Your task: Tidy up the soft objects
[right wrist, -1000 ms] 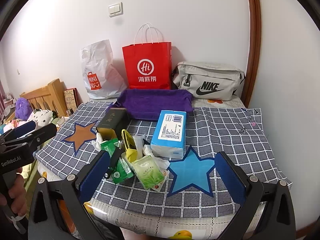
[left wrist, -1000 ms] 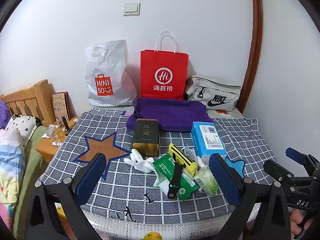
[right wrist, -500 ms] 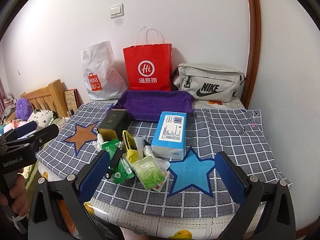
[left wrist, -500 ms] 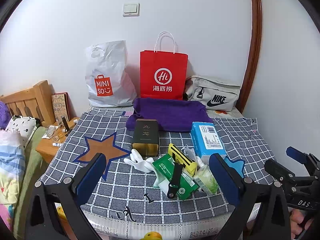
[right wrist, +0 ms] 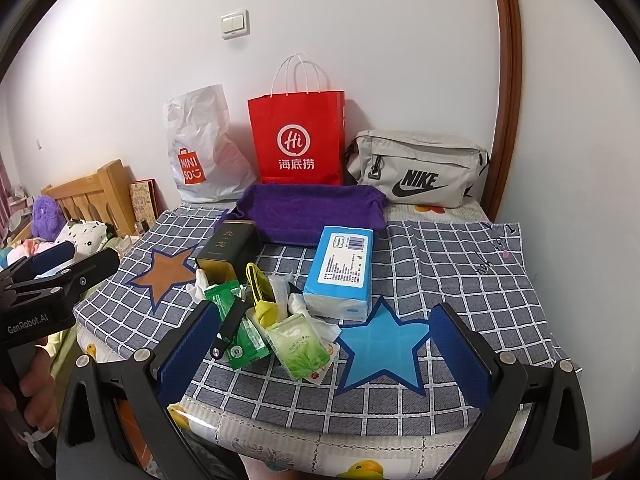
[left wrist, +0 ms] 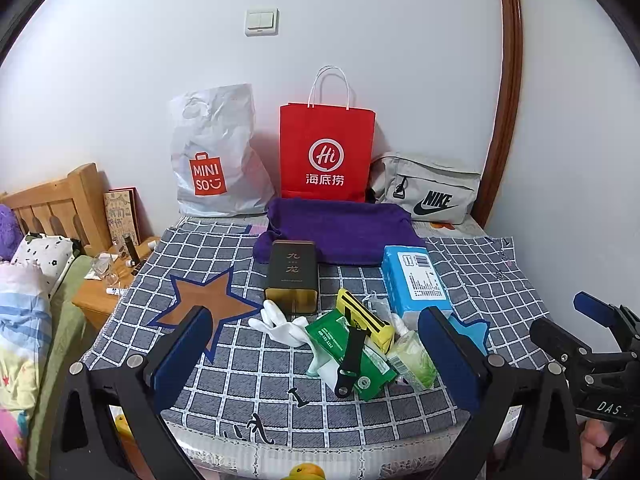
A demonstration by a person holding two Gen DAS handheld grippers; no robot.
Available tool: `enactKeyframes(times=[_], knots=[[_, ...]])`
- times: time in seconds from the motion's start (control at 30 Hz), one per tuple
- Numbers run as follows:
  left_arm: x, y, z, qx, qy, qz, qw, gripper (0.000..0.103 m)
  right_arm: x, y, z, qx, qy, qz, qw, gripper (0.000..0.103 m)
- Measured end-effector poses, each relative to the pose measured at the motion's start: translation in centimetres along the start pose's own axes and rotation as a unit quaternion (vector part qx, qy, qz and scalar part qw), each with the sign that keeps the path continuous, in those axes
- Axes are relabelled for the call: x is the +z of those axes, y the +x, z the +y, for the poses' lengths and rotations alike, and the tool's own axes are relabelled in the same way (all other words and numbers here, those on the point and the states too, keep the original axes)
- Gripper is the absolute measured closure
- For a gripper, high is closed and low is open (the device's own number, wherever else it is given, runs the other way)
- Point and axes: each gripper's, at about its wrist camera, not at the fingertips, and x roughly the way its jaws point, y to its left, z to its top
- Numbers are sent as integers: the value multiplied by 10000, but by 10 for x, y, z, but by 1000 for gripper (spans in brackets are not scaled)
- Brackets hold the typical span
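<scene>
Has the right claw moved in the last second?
Yes. In its own view the red bag and light switch sit lower in frame, so the right claw has tilted slightly upward.

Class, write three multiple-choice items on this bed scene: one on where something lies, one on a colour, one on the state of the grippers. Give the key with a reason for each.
1. Where is the purple towel?
A. in front of the red paper bag
B. on the brown star
C. inside the grey pouch

2. What colour is the tissue pack?
A. yellow
B. blue
C. red

3. How do the left gripper and right gripper stand?
A. both open, empty
B. both shut
C. one holding a glove

Key: A, the towel lies just before the bag; B, its wrapper is blue; A, both pairs of fingers stand wide apart with nothing between.
</scene>
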Motion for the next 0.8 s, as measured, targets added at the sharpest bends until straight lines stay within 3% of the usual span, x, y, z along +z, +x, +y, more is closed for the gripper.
enactKeyframes(times=[0.8], knots=[[1, -2, 2, 20, 8, -8, 10000, 0, -3, -3, 4, 30, -67, -66, 10000, 0]])
